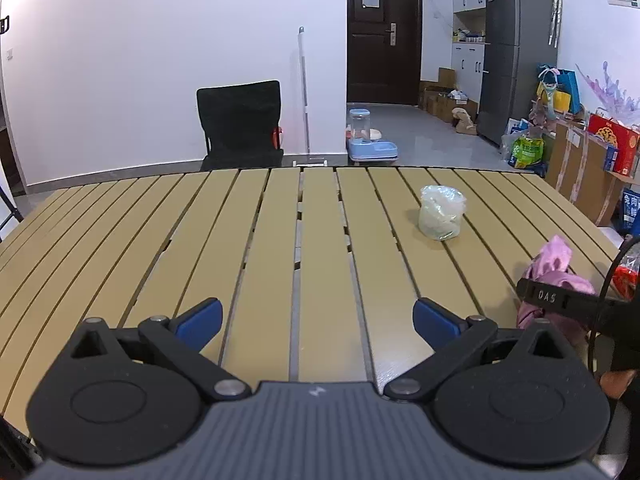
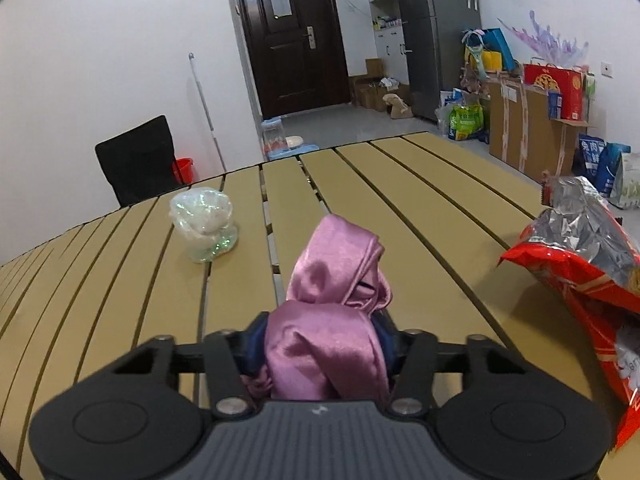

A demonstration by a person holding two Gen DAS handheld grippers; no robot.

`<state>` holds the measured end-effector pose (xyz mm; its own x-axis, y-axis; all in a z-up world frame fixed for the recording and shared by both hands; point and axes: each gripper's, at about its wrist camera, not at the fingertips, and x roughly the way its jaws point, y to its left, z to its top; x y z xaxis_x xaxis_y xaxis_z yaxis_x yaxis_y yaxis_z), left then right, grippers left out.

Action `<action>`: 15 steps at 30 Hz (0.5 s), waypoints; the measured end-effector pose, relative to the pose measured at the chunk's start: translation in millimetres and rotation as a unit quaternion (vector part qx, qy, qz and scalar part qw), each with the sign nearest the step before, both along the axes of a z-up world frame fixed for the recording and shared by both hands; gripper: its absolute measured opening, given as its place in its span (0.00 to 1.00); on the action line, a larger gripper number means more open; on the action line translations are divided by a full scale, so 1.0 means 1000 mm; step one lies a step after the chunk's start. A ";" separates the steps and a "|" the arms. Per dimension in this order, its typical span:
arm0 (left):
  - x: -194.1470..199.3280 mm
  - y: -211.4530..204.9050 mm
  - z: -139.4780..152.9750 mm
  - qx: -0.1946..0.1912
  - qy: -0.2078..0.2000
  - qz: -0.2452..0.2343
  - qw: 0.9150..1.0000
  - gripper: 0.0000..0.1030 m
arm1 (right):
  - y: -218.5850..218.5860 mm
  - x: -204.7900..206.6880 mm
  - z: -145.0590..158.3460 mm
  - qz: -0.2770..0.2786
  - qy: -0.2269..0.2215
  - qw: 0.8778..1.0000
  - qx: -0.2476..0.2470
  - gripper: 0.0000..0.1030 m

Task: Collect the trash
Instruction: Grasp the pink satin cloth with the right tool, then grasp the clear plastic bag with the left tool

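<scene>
A crumpled piece of pink satin cloth (image 2: 336, 264) stands up from the slatted tan table (image 2: 440, 200), and my right gripper (image 2: 320, 338) is shut on its lower part, blue pads pressed against both sides. In the left wrist view the same pink cloth (image 1: 554, 260) shows at the right edge with the right gripper's black finger across it. A crumpled clear plastic bag (image 1: 442, 212) sits on the table, left of and beyond the cloth (image 2: 204, 224). An opened red foil snack bag (image 2: 580, 248) lies at the right. My left gripper (image 1: 316, 312) hovers open over bare slats, holding nothing.
A black chair (image 1: 240, 120) stands behind the table's far edge. Cardboard boxes and bags (image 2: 532, 128) line the right wall beside a grey fridge (image 1: 516, 48). A pet feeder (image 1: 370, 140) and a mop stand on the floor beyond.
</scene>
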<state>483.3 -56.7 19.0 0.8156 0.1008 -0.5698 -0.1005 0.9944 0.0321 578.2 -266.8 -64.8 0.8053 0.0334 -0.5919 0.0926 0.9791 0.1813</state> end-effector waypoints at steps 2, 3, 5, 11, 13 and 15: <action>0.002 -0.002 0.001 0.000 0.000 -0.004 1.000 1.00 | -0.001 -0.002 -0.001 0.005 -0.007 1.000 0.005 0.38; 0.004 -0.004 0.002 0.000 0.001 -0.005 1.000 1.00 | -0.002 -0.003 -0.001 0.006 -0.009 1.000 0.009 0.36; 0.007 -0.007 0.003 -0.001 0.002 -0.009 1.000 1.00 | -0.009 -0.006 -0.001 0.011 -0.015 0.999 0.037 0.33; 0.019 -0.016 0.011 -0.009 0.004 -0.023 1.000 1.00 | -0.030 -0.018 0.008 -0.008 -0.041 0.998 0.057 0.31; 0.023 -0.020 0.015 -0.012 0.003 -0.027 1.000 1.00 | -0.037 -0.023 0.014 -0.011 -0.055 0.997 0.060 0.31; 0.029 -0.025 0.020 -0.013 0.002 -0.033 0.999 1.00 | -0.044 -0.028 0.021 -0.016 -0.071 0.995 0.063 0.31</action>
<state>512.1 -82.0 38.7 0.8176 0.0324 -0.5748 -0.0347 0.9994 0.0070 550.0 -311.1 -43.5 0.8823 0.0731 -0.4649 0.0881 0.9447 0.3158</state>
